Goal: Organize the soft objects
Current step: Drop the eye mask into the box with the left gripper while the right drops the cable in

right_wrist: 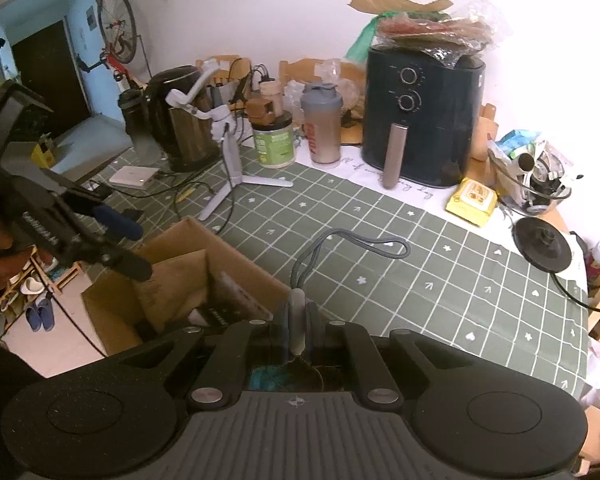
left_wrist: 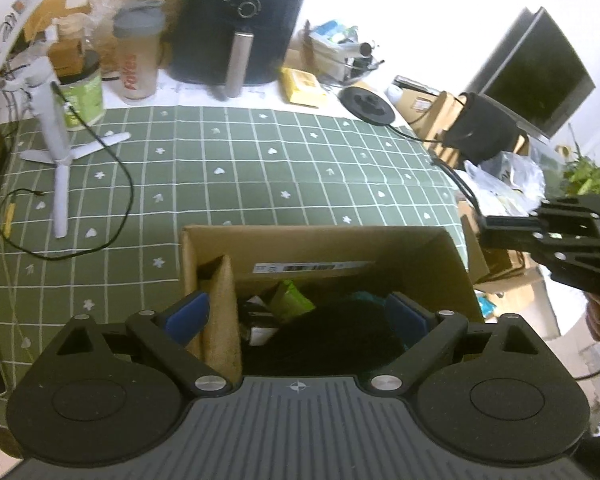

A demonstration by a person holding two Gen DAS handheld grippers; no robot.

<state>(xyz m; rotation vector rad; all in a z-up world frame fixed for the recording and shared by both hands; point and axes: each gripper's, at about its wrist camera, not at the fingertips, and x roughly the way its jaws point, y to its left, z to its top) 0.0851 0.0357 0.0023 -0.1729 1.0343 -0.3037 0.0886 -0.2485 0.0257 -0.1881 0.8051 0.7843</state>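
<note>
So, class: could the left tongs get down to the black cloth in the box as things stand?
Probably yes: the left tongs are open right above the black cloth, and the box is open on top.

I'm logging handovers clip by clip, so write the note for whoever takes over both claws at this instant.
Left claw: open, held over the cardboard box, holding nothing.
Right claw: shut on the grey cord; its loop trails out over the green tablecloth.
Box: sits at the near table edge and already holds dark fabric, a green packet and other bits.
Done: some items are in the box.
Left: the cord probably goes into the box next, then release. I see no other loose soft items on the cloth from here.
</note>
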